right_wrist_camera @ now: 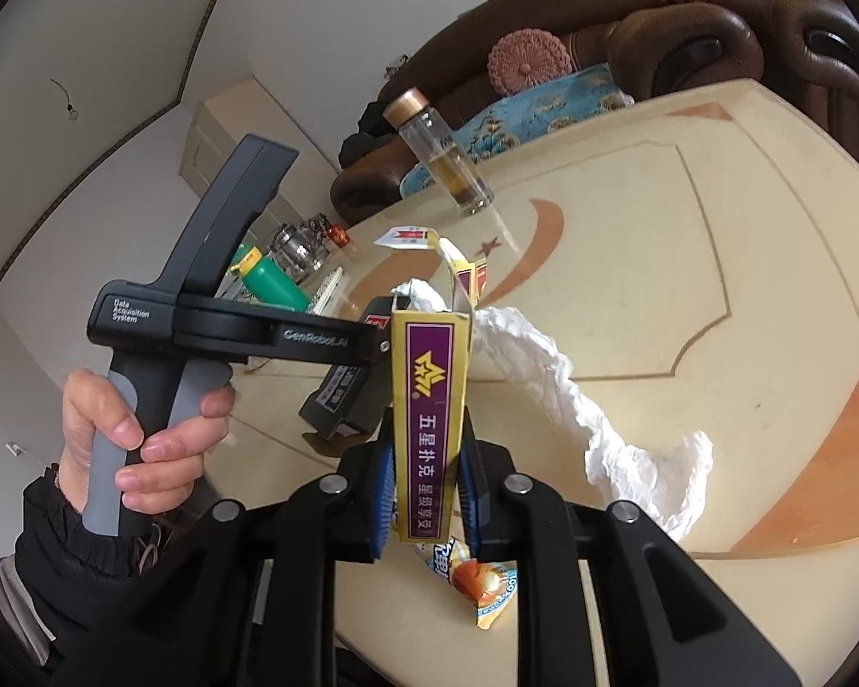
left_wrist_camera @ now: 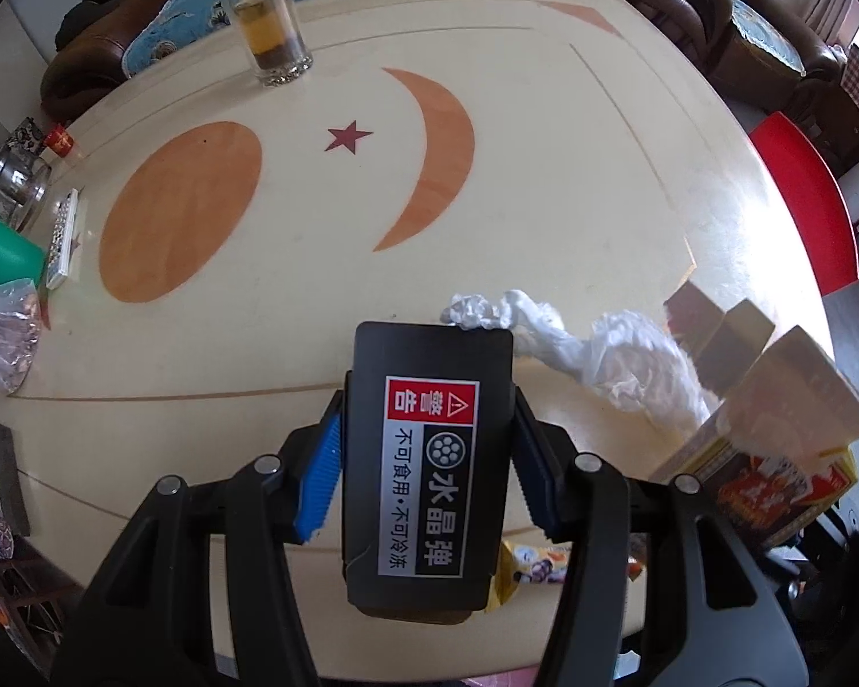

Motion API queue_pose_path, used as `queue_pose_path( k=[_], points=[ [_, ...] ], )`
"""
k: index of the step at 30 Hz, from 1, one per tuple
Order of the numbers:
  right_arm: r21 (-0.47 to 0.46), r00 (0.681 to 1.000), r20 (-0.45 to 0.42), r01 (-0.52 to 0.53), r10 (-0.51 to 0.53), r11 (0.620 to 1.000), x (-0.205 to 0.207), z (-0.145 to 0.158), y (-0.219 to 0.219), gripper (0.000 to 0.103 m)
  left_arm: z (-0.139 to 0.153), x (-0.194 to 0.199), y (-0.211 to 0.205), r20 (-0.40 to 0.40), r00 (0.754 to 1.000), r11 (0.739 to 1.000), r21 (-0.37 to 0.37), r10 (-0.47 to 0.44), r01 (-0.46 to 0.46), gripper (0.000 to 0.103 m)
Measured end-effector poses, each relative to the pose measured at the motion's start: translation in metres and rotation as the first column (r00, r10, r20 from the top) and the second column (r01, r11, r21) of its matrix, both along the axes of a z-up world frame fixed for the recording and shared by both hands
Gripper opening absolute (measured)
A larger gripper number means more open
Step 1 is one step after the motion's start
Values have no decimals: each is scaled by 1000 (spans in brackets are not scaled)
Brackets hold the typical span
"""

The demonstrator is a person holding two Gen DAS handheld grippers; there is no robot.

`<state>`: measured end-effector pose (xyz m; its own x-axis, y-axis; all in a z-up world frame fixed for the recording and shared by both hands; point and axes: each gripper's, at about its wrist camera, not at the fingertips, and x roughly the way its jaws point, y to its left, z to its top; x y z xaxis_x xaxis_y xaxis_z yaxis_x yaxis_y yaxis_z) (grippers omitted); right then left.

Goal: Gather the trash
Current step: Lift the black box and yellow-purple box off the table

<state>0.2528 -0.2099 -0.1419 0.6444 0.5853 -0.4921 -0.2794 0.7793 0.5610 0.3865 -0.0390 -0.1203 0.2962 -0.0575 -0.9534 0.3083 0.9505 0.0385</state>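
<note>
My left gripper (left_wrist_camera: 426,458) is shut on a black plastic box (left_wrist_camera: 426,469) with a red and white warning label, held above the table; the box also shows in the right wrist view (right_wrist_camera: 343,389). My right gripper (right_wrist_camera: 426,481) is shut on an open yellow and purple playing-card box (right_wrist_camera: 426,395), held upright above the table; it also shows at the right of the left wrist view (left_wrist_camera: 773,446). A crumpled white tissue (left_wrist_camera: 601,355) lies on the table between them, also in the right wrist view (right_wrist_camera: 572,395). A snack wrapper (right_wrist_camera: 481,584) lies near the table's front edge.
A glass bottle of tea (left_wrist_camera: 263,17) stands at the far side of the cream table (left_wrist_camera: 315,309). A green cup (left_wrist_camera: 0,255), a glass ashtray (left_wrist_camera: 14,177) and a plastic bag (left_wrist_camera: 6,332) sit at the left. A red stool (left_wrist_camera: 807,200) and brown sofas (right_wrist_camera: 687,40) surround the table.
</note>
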Motion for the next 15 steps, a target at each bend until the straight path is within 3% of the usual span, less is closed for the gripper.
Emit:
queue_pose_path(
  k=[11, 15],
  points=[
    [12, 999, -27, 24, -23, 1000, 1, -7, -7, 19, -6, -21, 8, -69, 996, 998, 12, -63, 64, 53],
    [5, 1000, -1, 20, -20, 1000, 4, 1, -2, 19, -4, -31, 19, -59, 997, 999, 12, -47, 48, 53]
  ],
)
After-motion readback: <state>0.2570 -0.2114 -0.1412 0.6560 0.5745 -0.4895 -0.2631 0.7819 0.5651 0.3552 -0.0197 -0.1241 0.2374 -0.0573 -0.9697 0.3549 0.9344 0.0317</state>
